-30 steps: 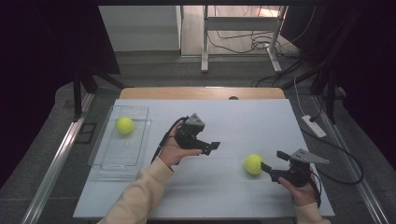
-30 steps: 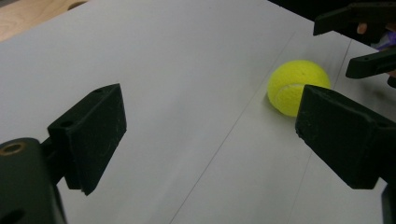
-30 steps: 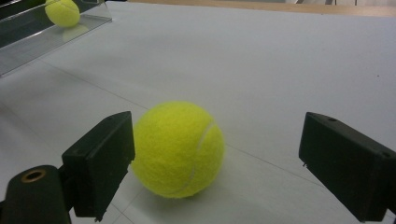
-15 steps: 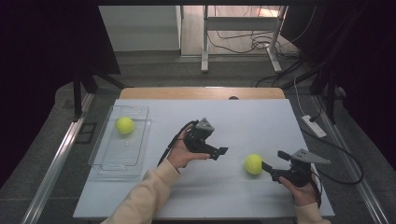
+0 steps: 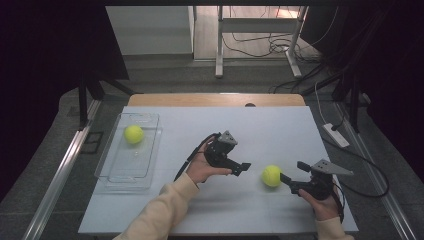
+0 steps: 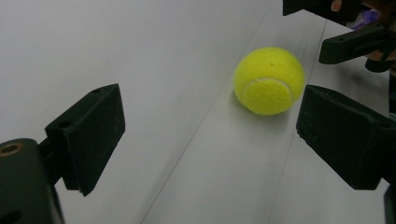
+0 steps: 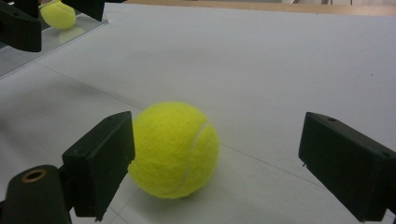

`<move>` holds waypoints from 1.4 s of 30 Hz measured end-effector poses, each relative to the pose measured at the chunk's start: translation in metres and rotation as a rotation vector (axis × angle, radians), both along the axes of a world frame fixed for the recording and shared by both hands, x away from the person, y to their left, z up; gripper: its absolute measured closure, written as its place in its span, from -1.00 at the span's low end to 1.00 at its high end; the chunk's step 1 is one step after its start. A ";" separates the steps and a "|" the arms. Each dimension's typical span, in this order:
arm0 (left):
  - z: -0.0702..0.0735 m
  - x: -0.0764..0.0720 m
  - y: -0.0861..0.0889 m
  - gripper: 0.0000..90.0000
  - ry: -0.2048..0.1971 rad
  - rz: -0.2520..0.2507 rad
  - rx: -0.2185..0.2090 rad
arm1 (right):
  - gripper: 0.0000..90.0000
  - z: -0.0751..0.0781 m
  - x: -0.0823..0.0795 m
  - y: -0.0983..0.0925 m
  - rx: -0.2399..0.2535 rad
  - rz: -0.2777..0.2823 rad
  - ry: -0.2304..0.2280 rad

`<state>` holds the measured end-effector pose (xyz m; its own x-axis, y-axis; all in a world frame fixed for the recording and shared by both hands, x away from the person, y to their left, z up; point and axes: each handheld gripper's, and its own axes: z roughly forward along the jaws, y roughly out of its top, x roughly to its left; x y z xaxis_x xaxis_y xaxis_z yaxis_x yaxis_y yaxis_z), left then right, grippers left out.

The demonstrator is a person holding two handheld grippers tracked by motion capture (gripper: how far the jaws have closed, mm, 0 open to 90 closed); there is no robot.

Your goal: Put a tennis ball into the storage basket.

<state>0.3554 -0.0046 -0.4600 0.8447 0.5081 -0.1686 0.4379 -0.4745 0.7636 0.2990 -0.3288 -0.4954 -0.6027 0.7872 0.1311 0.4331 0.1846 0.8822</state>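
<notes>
A yellow tennis ball (image 5: 271, 175) lies on the white table top, right of centre. My left gripper (image 5: 242, 167) is just left of it, pointing at it. In the left gripper view its jaws (image 6: 215, 135) stand open, with the ball (image 6: 269, 80) a short way ahead and nothing between them. My right gripper (image 5: 294, 171) reaches in from the ball's right. Its jaws (image 7: 224, 163) are wide open, and the ball (image 7: 175, 149) rests on the table between them, close to the left jaw. A second tennis ball (image 5: 133, 134) sits in a clear tray (image 5: 150, 165).
The clear tray stands at the table's left side. The bare white table top (image 5: 270, 130) stretches behind the ball to a wooden strip (image 5: 215, 99) along the far edge. A cable and power strip (image 5: 336, 135) lie on the floor at the right.
My left gripper has moved right and a little lower, closing in on the ball near the right gripper. The right gripper and both balls have stayed put.
</notes>
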 end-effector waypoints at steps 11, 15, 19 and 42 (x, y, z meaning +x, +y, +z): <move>-0.004 -0.001 -0.009 -0.81 0.009 -0.018 0.009 | -0.76 0.000 0.000 0.000 0.000 0.000 -0.003; -0.006 -0.001 -0.013 -0.81 0.011 -0.029 0.014 | -0.76 0.000 0.000 0.000 0.000 -0.002 -0.001; -0.007 -0.002 -0.018 -0.81 0.013 -0.045 0.025 | -0.76 0.000 0.000 0.000 -0.002 -0.003 0.001; -0.015 -0.004 -0.044 -0.82 0.023 -0.099 0.056 | -0.76 0.001 0.000 0.000 0.007 -0.006 -0.008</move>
